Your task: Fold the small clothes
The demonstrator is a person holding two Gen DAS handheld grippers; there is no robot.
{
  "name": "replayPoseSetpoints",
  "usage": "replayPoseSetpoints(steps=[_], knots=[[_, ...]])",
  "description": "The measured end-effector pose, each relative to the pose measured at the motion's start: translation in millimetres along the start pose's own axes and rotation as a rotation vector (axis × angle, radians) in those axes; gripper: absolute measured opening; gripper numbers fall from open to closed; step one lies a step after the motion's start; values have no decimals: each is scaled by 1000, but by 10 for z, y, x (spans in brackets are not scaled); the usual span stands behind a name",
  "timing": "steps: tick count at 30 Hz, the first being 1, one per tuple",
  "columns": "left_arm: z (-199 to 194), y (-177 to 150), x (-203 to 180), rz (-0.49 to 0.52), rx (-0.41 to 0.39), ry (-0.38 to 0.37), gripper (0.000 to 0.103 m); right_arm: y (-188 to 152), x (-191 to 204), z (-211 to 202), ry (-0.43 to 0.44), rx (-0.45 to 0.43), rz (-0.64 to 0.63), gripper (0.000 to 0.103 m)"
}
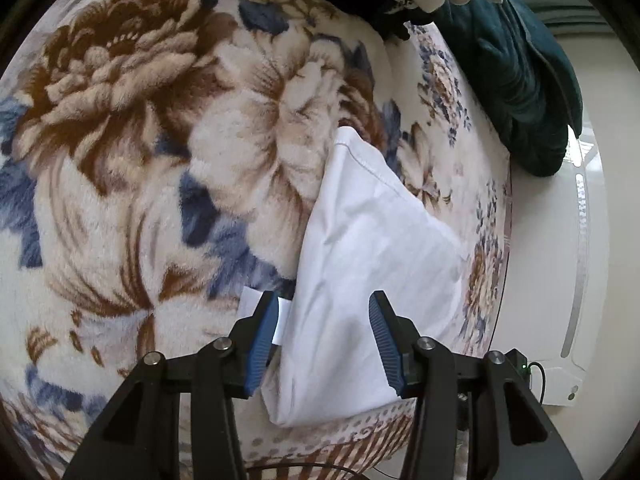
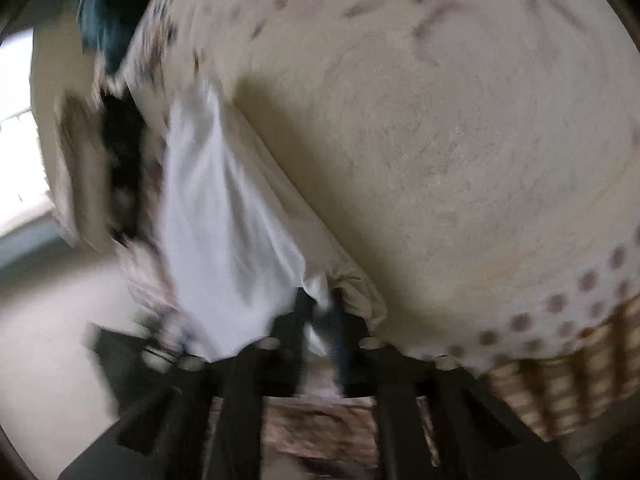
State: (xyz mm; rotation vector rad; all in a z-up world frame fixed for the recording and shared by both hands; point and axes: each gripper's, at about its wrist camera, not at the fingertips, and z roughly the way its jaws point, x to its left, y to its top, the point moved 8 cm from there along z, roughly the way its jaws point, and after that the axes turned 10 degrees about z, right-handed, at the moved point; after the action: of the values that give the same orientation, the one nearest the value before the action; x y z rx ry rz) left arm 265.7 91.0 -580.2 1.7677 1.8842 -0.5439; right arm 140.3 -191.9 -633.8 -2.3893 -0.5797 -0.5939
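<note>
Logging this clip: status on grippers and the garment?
Left gripper open over white garment. Right gripper shut on its edge, view blurred. Teal garment at blanket's edge, clear.

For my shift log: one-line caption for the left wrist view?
Left gripper open over folded white garment on floral blanket.

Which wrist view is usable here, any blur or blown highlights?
Left wrist: sharp, white garment and left gripper crisp, fisheye bending at edges. Right wrist: heavy motion blur, right gripper smeared, window overexposed.
</note>
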Motion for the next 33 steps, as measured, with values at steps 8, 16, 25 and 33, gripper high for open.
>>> replayPoseSetpoints(steps=[8, 16, 25, 33], knots=[[357, 95, -139, 55, 41, -91, 57, 229, 201, -149, -99, -32, -190, 63], [690, 206, -286, 54, 57, -188, 54, 429, 415, 379, 54, 120, -204, 57], [300, 205, -528, 76, -48, -211, 15, 224, 708, 264, 67, 93, -264, 12], [-660, 631, -980, 128, -150, -215, 15, -118, 1615, -204, 61, 80, -394, 12]])
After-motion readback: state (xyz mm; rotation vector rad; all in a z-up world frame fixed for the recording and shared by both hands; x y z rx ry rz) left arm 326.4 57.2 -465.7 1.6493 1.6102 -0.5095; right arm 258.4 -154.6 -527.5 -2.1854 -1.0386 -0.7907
